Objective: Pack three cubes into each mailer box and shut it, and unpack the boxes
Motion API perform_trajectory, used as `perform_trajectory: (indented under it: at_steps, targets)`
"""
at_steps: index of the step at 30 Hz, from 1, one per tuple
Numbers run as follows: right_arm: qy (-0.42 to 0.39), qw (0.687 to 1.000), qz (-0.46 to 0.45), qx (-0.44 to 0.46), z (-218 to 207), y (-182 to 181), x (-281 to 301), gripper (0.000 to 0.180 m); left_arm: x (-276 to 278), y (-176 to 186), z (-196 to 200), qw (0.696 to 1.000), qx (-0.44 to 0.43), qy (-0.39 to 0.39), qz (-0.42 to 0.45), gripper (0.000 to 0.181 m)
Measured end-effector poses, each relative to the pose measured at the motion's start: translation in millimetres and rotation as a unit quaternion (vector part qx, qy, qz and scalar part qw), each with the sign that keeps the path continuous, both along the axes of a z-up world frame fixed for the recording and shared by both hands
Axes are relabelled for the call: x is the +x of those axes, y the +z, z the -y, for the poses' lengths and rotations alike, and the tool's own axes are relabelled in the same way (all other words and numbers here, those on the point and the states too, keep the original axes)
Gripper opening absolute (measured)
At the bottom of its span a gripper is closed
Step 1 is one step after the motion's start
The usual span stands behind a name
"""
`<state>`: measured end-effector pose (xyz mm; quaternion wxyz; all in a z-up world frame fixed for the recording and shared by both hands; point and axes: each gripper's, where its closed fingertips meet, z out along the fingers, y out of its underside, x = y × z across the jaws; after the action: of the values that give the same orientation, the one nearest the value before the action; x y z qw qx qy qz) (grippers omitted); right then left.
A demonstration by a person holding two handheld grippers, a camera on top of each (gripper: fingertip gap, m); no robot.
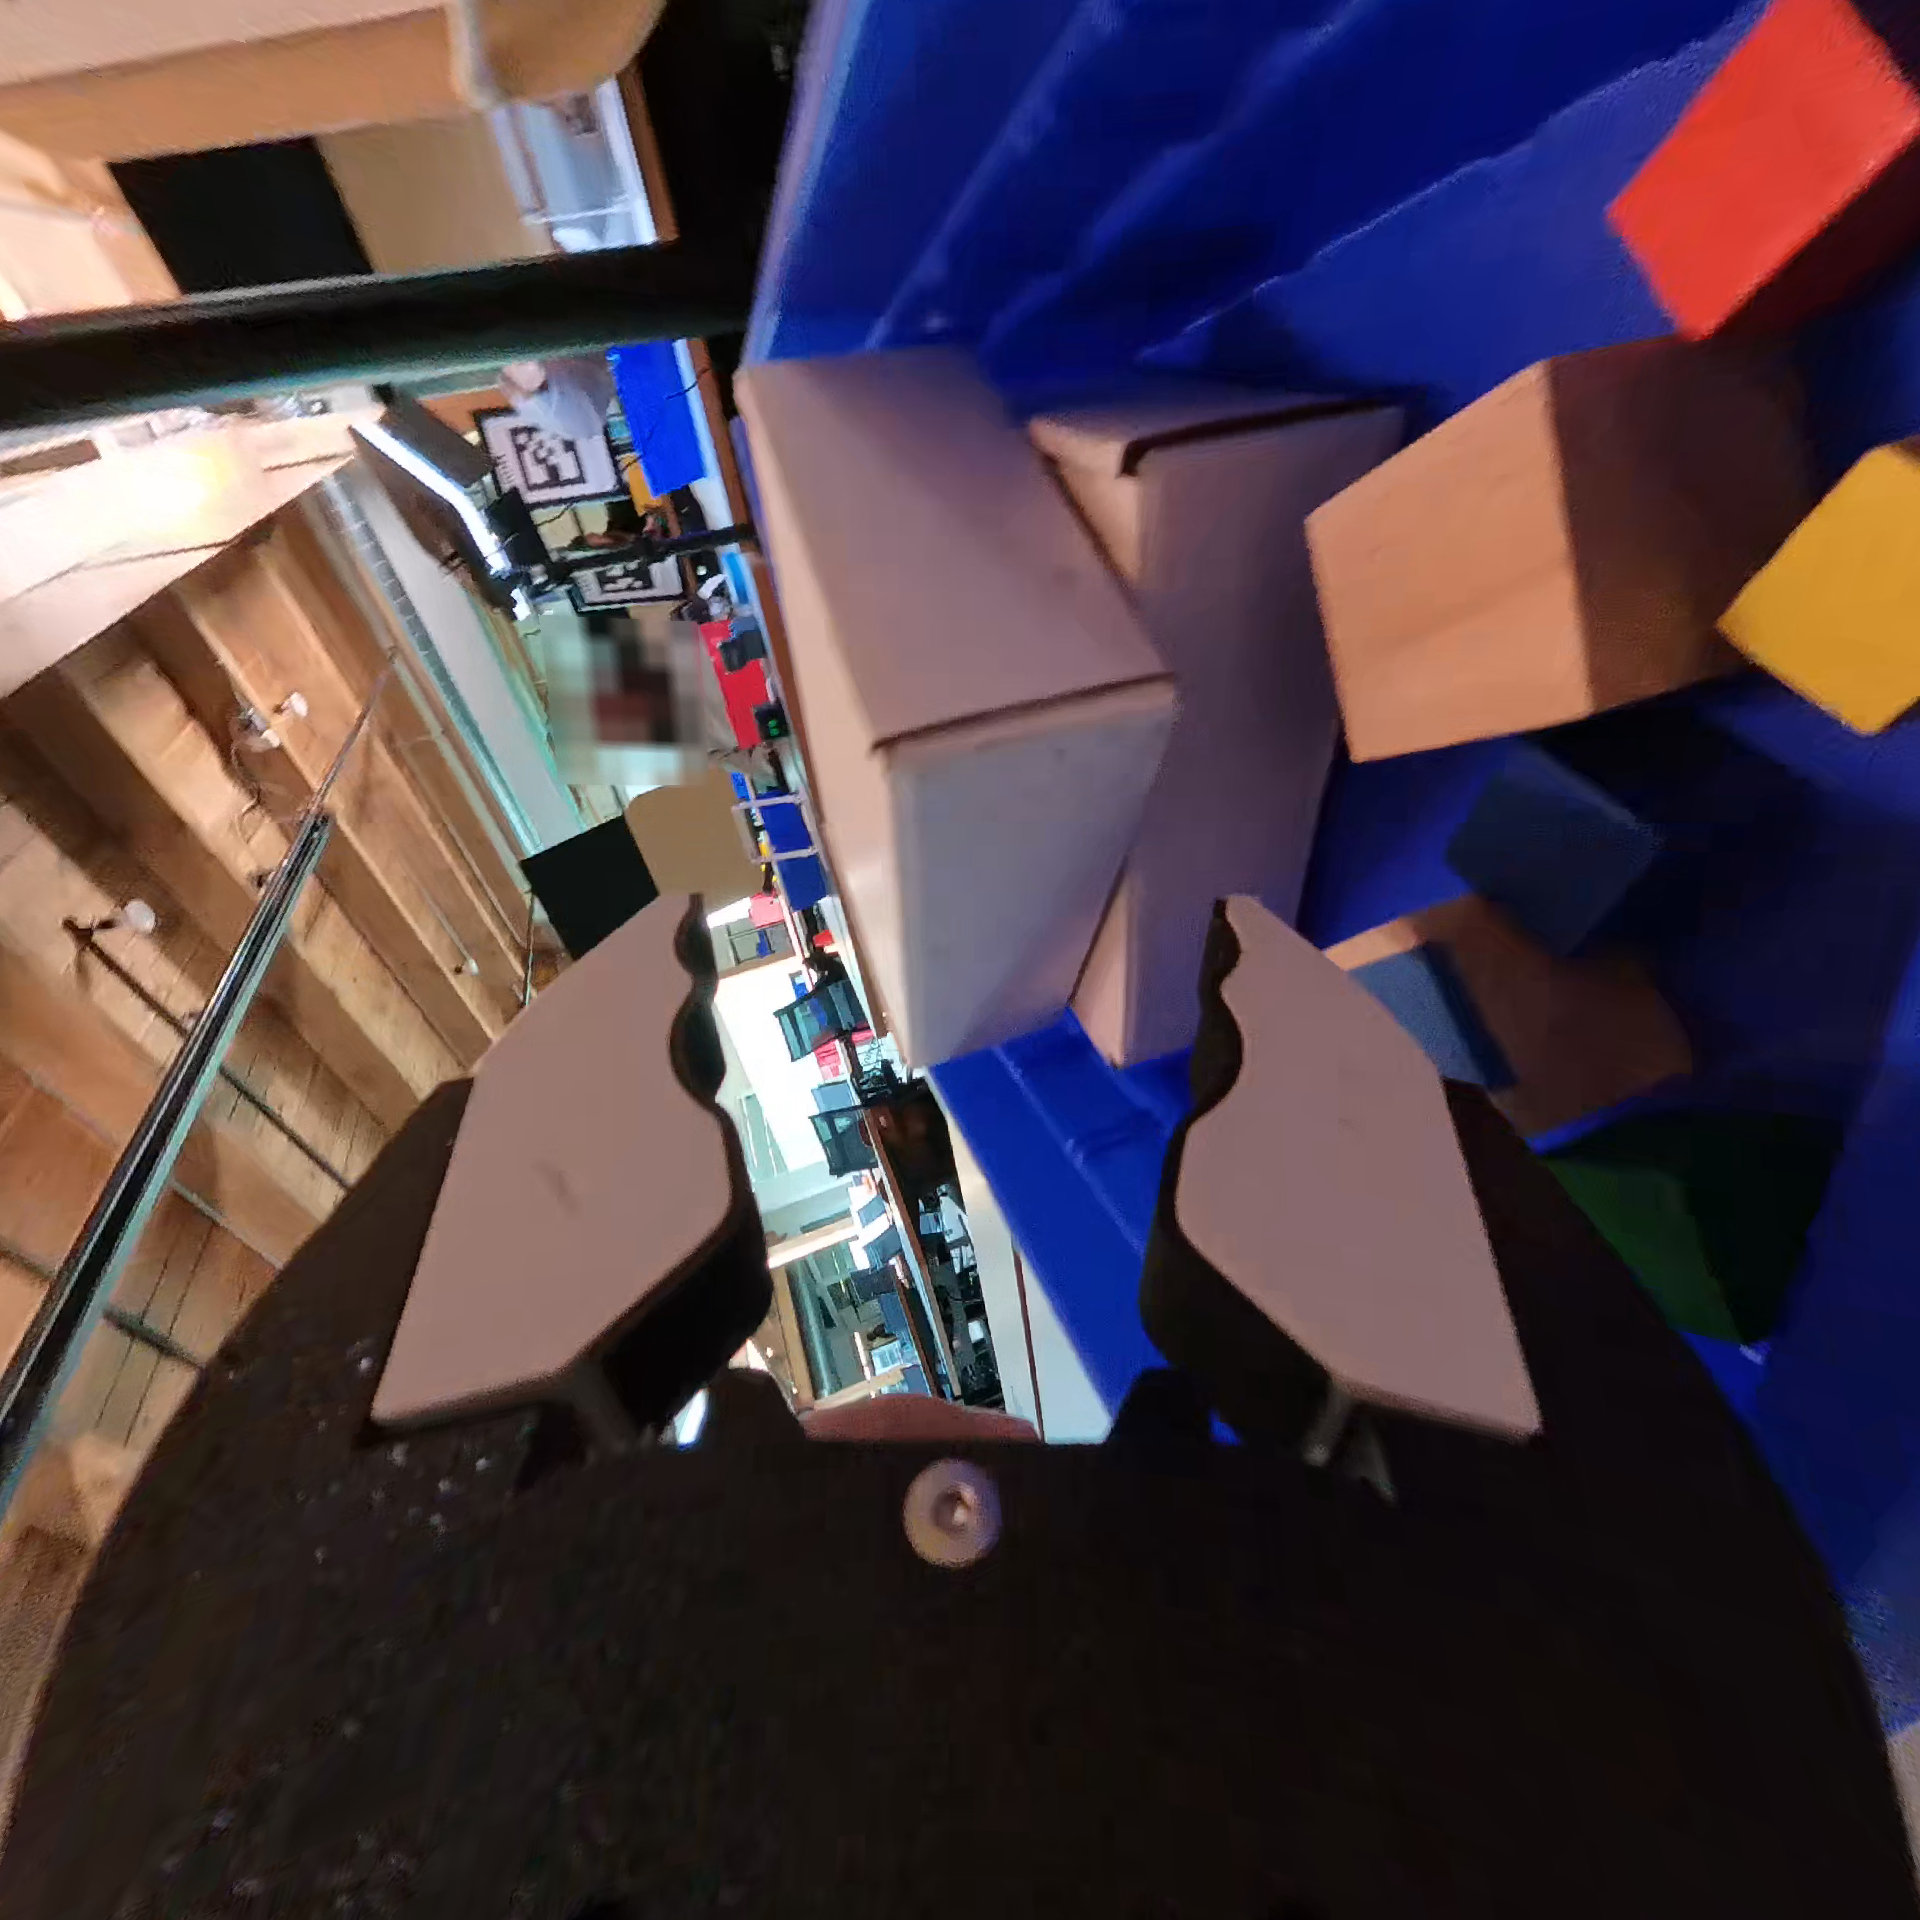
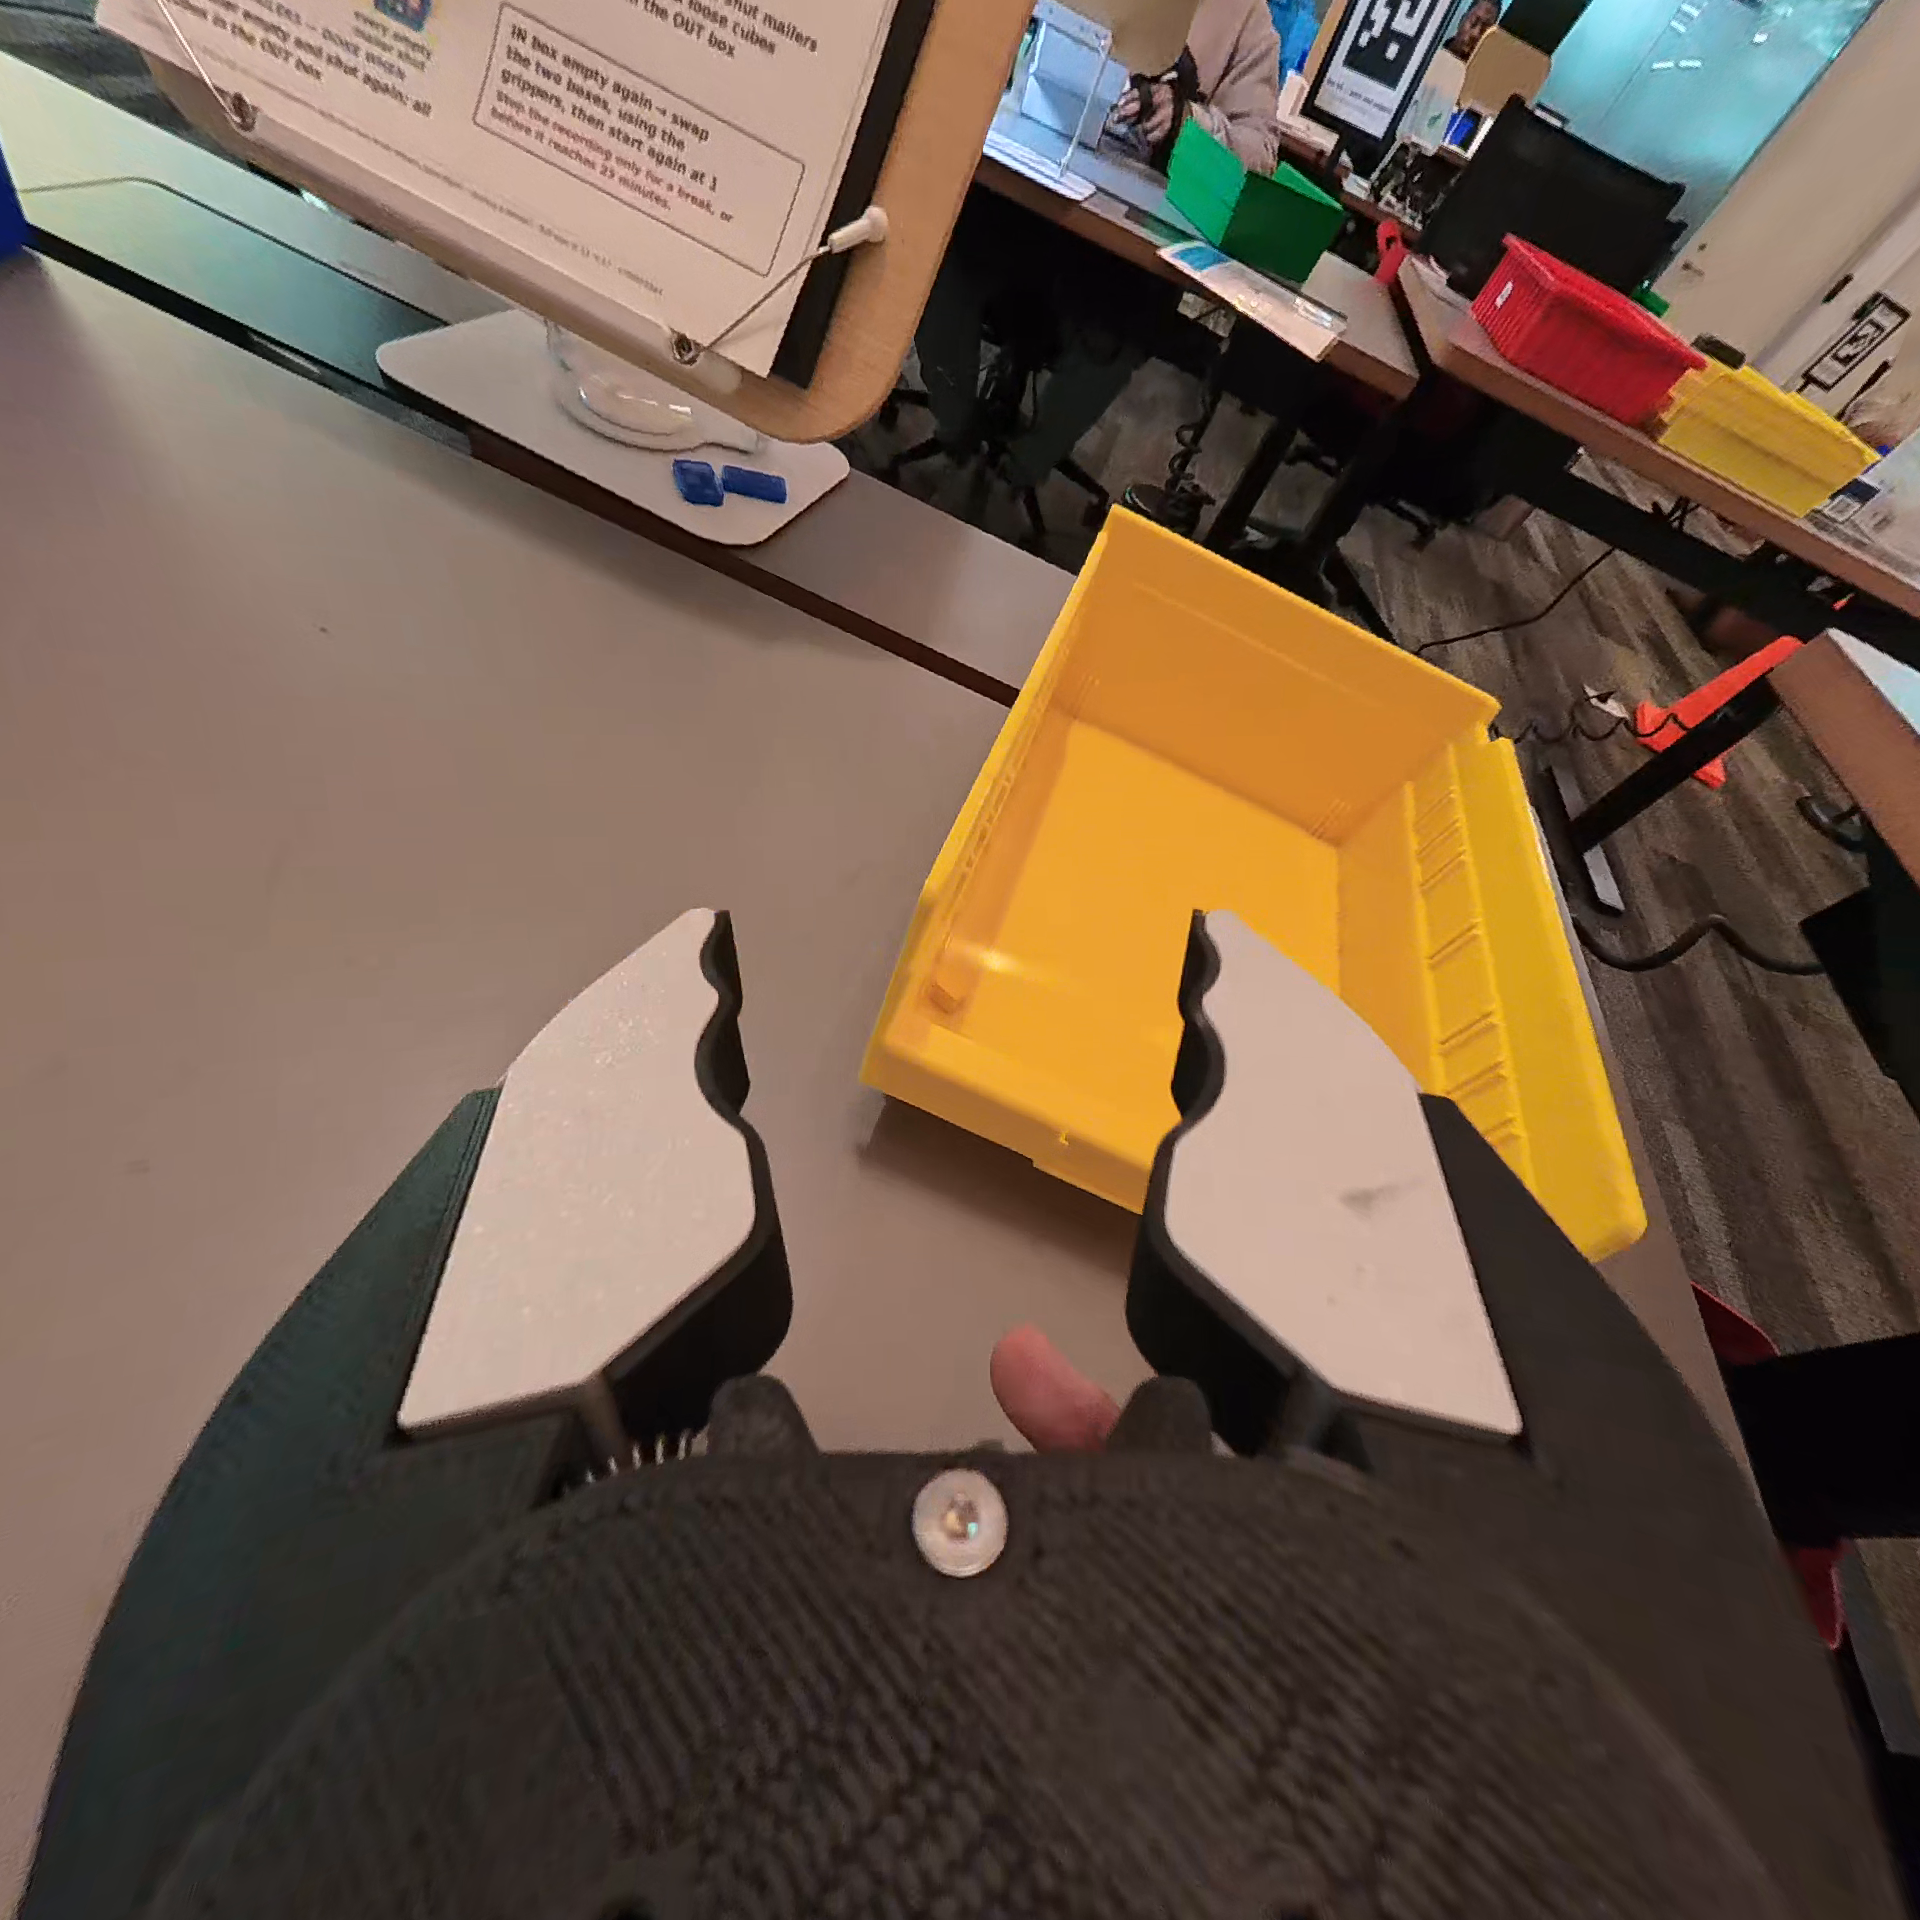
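In the left wrist view, rolled sideways, a blue bin [image 1: 1143, 187] holds two shut cardboard mailer boxes, one [image 1: 956, 665] in front of the other [image 1: 1236, 623]. Loose cubes lie beside them: red [image 1: 1766, 166], wooden [image 1: 1538, 561], yellow [image 1: 1839, 592], blue [image 1: 1548, 842] and green [image 1: 1662, 1236]. My left gripper [image 1: 961, 935] is open and empty, just short of the nearer mailer's end. In the right wrist view my right gripper [image 2: 961, 935] is open and empty above the grey table [image 2: 364, 831], pointing at the near left corner of an empty yellow bin [image 2: 1205, 894].
An instruction sheet on a wooden stand [image 2: 582, 156] rises at the table's far side, with two small blue pieces [image 2: 727, 483] on its base. The table edge runs just beyond the yellow bin. Other tables with green [image 2: 1247, 203], red [image 2: 1579, 322] and yellow [image 2: 1766, 436] bins stand behind.
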<state>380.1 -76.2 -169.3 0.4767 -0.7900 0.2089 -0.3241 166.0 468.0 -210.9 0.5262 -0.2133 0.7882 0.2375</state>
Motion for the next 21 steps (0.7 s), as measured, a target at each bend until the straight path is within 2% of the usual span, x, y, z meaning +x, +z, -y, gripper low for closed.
perform_trajectory:
  at_steps: [5, 8, 11, 14, 17, 21]
  targets:
    - [-0.005, 1.0, -0.002, -0.01, 6, -6, 2, 0.081, 15, -23, -8, 0.999, -0.013, 0.022, -0.028, 0.089]
    - [-0.009, 1.0, -0.003, -0.015, 11, -9, 5, 0.081, 29, -15, -7, 1.0, 0.029, 0.002, 0.006, 0.086]
    - [-0.013, 1.0, -0.007, -0.014, 16, -11, 6, 0.081, 35, -15, -2, 0.999, 0.045, -0.009, 0.029, 0.064]
    - [-0.015, 1.0, -0.006, -0.018, 21, -11, 6, 0.081, 34, -15, -1, 0.998, 0.041, -0.002, 0.043, 0.063]
    - [-0.018, 1.0, -0.005, -0.019, 25, -10, 7, 0.08, 29, -1, 0, 0.997, 0.033, 0.01, 0.068, 0.063]
    - [0.0, 1.0, 0.005, -0.01, 20, -2, 1, 0.08, 23, 48, 17, 0.994, 0.005, 0.007, 0.108, 0.062]
